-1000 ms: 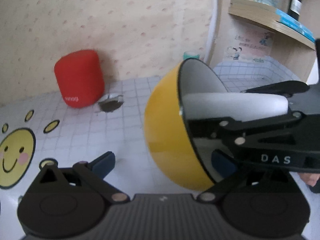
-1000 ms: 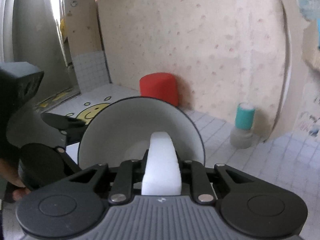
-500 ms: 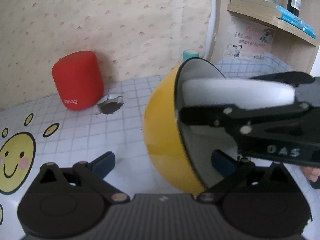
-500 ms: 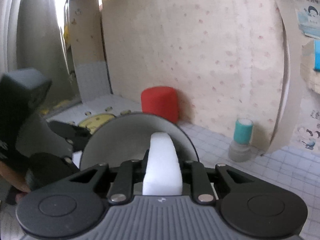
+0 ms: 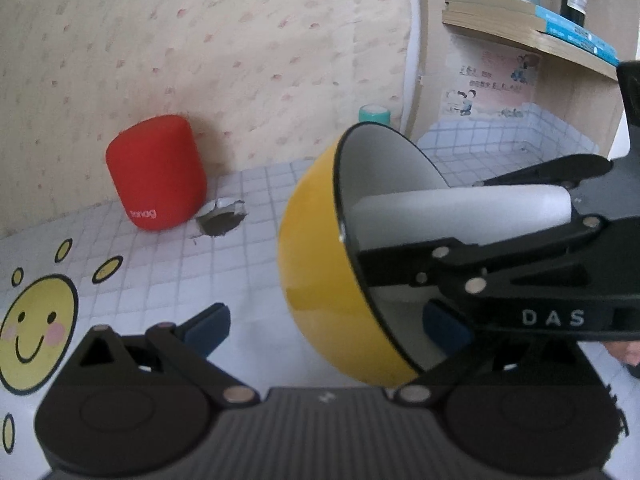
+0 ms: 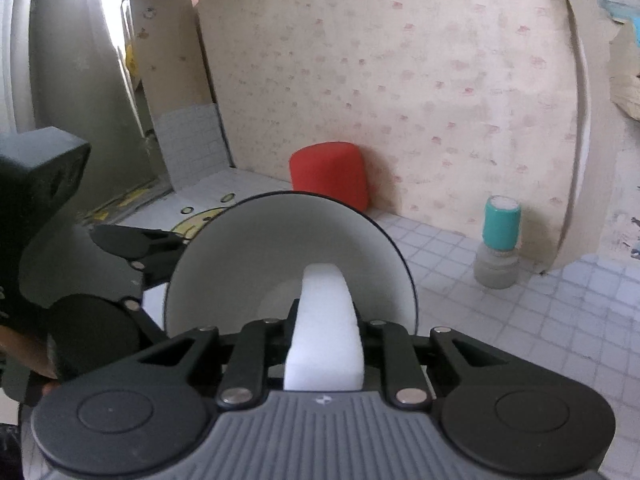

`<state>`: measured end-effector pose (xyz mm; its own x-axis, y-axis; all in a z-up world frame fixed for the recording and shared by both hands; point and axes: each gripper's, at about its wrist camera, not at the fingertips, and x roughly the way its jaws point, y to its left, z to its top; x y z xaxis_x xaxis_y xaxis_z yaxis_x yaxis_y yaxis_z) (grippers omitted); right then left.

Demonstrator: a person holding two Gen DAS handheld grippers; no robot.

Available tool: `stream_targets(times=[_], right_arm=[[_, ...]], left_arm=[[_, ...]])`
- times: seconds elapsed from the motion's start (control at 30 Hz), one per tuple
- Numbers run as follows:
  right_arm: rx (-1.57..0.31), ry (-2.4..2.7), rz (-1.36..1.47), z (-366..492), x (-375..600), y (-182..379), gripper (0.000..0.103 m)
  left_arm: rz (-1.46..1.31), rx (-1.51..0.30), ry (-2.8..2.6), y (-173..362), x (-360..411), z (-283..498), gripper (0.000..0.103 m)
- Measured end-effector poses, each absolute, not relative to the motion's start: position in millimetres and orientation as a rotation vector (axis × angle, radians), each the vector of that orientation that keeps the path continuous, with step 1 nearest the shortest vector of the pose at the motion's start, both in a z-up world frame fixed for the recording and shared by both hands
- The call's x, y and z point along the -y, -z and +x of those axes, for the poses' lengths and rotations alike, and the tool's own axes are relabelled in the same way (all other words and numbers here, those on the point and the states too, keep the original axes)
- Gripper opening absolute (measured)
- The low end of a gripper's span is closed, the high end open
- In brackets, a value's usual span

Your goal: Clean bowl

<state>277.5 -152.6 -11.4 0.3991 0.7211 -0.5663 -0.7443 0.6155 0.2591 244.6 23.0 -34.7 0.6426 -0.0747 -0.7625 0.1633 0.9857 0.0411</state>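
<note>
white grid-tiled surface (image 5: pixel 132 300) with yellow smiley sticker (image 5: pixel 34 332) near left edge; dotted beige wallpaper behind. red speaker (image 5: pixel 158 172) at back edge, small white lettering on it, unreadable; teal-capped bottle (image 6: pixel 500 240) toward back right corner. shelf of books (image 5: pixel 532 28) upper right.

yellow bowl (image 5: pixel 320 264), white inside, tilted on its side, rim pinched by left gripper (image 5: pixel 324 330). right gripper (image 6: pixel 324 332), marked "das", clamped on white sponge (image 6: pixel 324 340) reaching into bowl.
</note>
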Motion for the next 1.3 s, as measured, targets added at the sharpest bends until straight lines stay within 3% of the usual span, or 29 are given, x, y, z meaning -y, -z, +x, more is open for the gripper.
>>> stream_targets(times=[0.2,0.67,0.9,1.3], right_arm=[[-0.595,-0.912,-0.068,269,145,4,0.018],[-0.642,-0.903,-0.106,270,145,4,0.018],[-0.554,-0.896,-0.071,266,150,-5,0.019],[-0.670,-0.853,-0.058,279,156,7,0.017]], left_arm=[[0.105,-0.865,0.118,38,-25,247,0.103],[0.138,-0.853,0.127,37,-22,247,0.103],[0.129,-0.851,0.121,39,-23,247,0.103],[0.089,-0.857,0.130,38,-24,248,0.103]])
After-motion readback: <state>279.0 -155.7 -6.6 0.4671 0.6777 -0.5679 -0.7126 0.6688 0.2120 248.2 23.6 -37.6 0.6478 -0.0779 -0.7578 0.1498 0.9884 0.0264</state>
